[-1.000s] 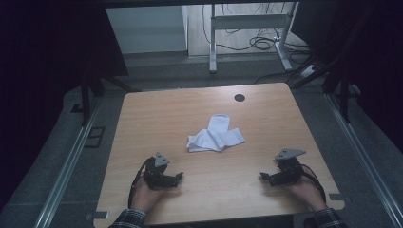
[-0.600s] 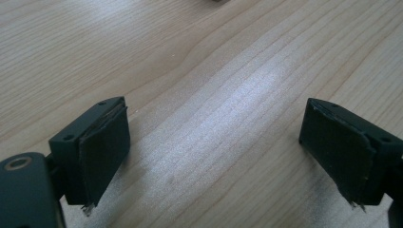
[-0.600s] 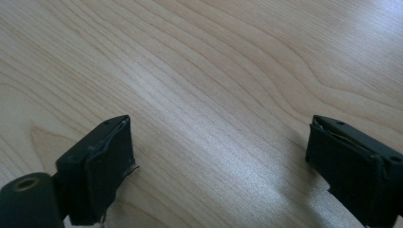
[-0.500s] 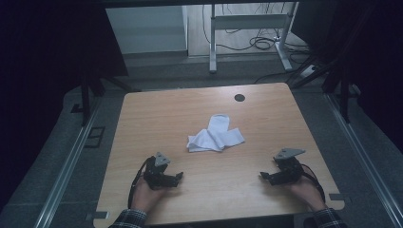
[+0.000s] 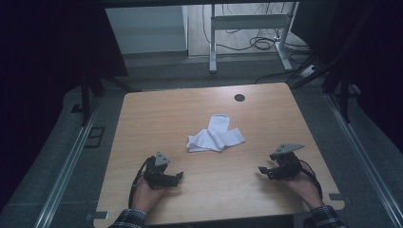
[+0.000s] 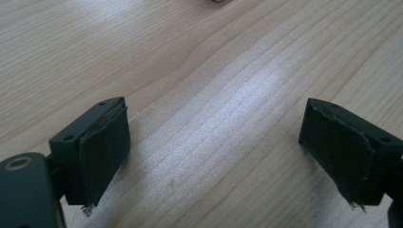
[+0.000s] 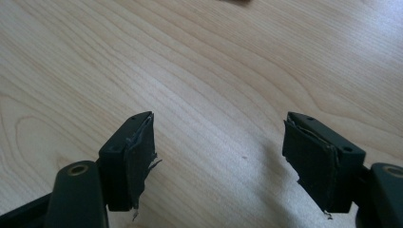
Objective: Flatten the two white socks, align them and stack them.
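A crumpled white cloth (image 5: pixel 216 135) lies near the middle of the wooden table (image 5: pixel 157 114). My left gripper (image 5: pixel 177 178) rests low at the front left, held by a hand, and points right toward the table's middle. Its jaws stand wide apart over bare wood, the left gripper (image 6: pixel 216 161) holding nothing. My right gripper (image 5: pixel 262 170) sits at the front right, pointing left, a grey plate on top. In its own view the right gripper (image 7: pixel 218 161) is open over bare wood too. Both are well short of the cloth.
A dark round hole (image 5: pixel 239 98) sits near the table's far edge. Beyond the table stand a white metal frame (image 5: pixel 247 21) and loose cables (image 5: pixel 261 43) on the floor. Metal rails (image 5: pixel 71 156) run along both sides.
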